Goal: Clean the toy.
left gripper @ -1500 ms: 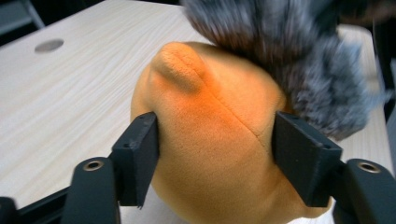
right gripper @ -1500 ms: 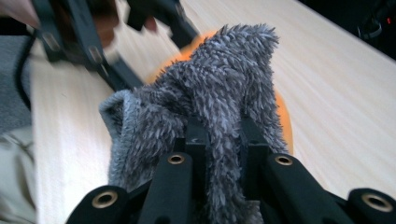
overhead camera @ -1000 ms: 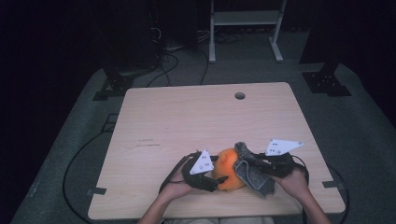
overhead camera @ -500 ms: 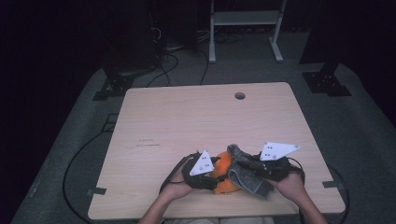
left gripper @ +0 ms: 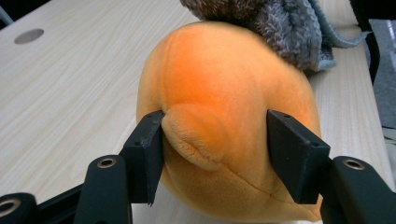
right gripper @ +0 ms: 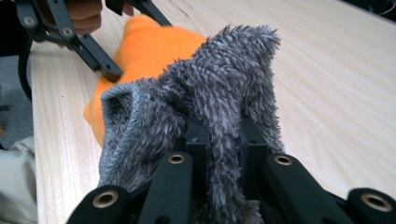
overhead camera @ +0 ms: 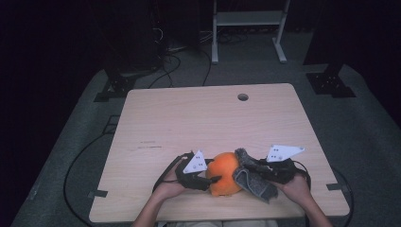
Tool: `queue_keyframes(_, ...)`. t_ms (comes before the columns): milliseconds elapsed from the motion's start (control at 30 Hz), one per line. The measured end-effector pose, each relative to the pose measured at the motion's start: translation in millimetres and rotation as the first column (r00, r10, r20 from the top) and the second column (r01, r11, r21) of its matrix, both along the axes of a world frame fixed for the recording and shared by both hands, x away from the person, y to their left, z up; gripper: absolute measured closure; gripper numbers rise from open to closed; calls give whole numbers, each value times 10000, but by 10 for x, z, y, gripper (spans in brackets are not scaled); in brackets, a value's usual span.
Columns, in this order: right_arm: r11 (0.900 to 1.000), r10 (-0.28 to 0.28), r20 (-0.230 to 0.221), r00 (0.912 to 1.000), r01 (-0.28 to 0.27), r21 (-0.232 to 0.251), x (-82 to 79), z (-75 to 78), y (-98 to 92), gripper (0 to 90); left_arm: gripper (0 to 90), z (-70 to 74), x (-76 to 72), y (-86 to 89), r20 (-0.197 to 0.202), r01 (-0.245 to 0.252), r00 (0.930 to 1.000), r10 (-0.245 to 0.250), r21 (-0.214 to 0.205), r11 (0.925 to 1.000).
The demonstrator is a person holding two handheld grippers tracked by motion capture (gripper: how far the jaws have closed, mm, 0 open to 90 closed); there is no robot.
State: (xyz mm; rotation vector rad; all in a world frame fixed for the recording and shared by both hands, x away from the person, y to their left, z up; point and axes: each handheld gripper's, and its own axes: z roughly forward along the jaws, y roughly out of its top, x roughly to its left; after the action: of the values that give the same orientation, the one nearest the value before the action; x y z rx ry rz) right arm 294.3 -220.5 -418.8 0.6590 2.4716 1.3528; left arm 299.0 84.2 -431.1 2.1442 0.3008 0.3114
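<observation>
An orange plush toy (overhead camera: 225, 176) lies near the table's front edge. My left gripper (overhead camera: 213, 180) comes at it from the left. Its jaws have just been closing, and in the left gripper view the left gripper (left gripper: 215, 149) pinches a fold of the orange plush (left gripper: 219, 74) between its pads. My right gripper (overhead camera: 259, 173) is shut on a grey fuzzy cloth (overhead camera: 253, 180) that rests against the plush's right side. In the right gripper view the right gripper (right gripper: 219, 140) is buried in the grey cloth (right gripper: 215, 88), with the orange plush (right gripper: 149, 42) behind it.
The pale wooden table (overhead camera: 203, 118) has a round cable hole (overhead camera: 243, 97) near its far edge. On the dark floor beyond are cables (overhead camera: 165, 71), black stand feet (overhead camera: 331, 82) and a white frame (overhead camera: 246, 28). A cable loop (overhead camera: 75, 165) hangs off the table's left side.
The left gripper's jaws have closed onto the orange plush. The right gripper and its grey cloth have shifted only slightly against the plush.
</observation>
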Motion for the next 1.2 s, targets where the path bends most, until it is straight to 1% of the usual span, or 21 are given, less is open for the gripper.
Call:
queue_keyframes(33,10000,-72,-167,9998,72,3,19,-25,-28,777,395,0,0,0,0,0,10000,0,0,10000)
queue_keyframes(167,9973,-626,-655,9959,599,-420,72,-139,-173,776,388,-4,17,45,-114,68,9999,-67,100,9999)
queue_keyframes(200,9972,-677,-675,9954,654,-360,72,-140,-203,776,387,-7,15,44,-115,72,9999,-71,84,9999)
queue_keyframes(267,9972,-652,-642,9958,674,323,53,-71,-224,776,385,-10,15,42,-131,76,9999,-75,66,9999)
queue_keyframes(300,9972,-652,-642,9958,674,323,53,-71,-224,776,385,-13,17,41,-130,103,9999,-102,51,9999)
queue_keyframes(333,9957,-342,-318,9989,368,854,18,32,-172,776,383,-21,24,47,-163,122,9998,-122,17,9999)
queue_keyframes(367,9958,-193,-174,9997,208,890,2,65,-129,776,381,-26,26,54,-204,90,9998,-90,-21,10000)
queue_keyframes(433,9986,-40,-119,9999,46,521,-14,67,-45,776,378,-29,35,81,-239,134,9996,-133,40,9999)
queue_keyframes(500,9999,42,-303,9995,-39,109,2,-15,-16,775,370,-33,39,111,-346,175,9993,-173,39,9998)
queue_keyframes(567,9998,3,-723,9974,10,183,33,-88,-55,775,365,-40,38,120,-355,191,9992,-191,2,9998)
queue_keyframes(667,9985,-199,-809,9965,157,-523,49,-156,-121,775,357,-39,47,140,-404,187,9990,-182,138,9997)
queue_keyframes(733,9975,-300,-931,9952,238,-670,49,-180,-160,774,355,-43,51,150,-401,242,9989,-235,170,9996)
queue_keyframes(767,9983,-304,-869,9958,259,-527,45,-162,-167,774,356,-43,51,150,-401,242,9989,-235,170,9996)
queue_keyframes(867,9989,-97,-473,9988,118,462,30,-15,-98,774,357,-56,45,133,-360,361,9987,-353,233,9991)
queue_keyframes(933,9974,143,-281,9995,-123,705,17,53,-5,774,357,-52,44,140,-369,368,9987,-356,315,9988)
queue_keyframes(1000,9987,249,-185,9995,-240,443,17,32,64,774,356,-52,44,159,-384,428,9984,-414,353,9985)
queue_keyframes(1067,9989,222,-228,9995,-212,418,25,9,56,774,355,-52,43,163,-408,442,9982,-429,323,9985)
queue_keyframes(1100,9997,35,-428,9991,-25,239,50,-36,-10,774,354,-51,41,163,-398,444,9983,-430,333,9985)
queue_keyframes(1133,9995,-193,-374,9991,184,-247,58,-71,-43,774,355,-51,39,163,-401,445,9983,-431,329,9985)
queue_keyframes(1167,9995,-193,-374,9991,184,-247,58,-71,-43,774,354,-51,39,163,-401,445,9983,-431,329,9985)
queue_keyframes(1200,9941,-480,-532,9974,425,-1002,78,-170,-104,774,354,-47,34,152,-334,483,9983,-472,333,9983)
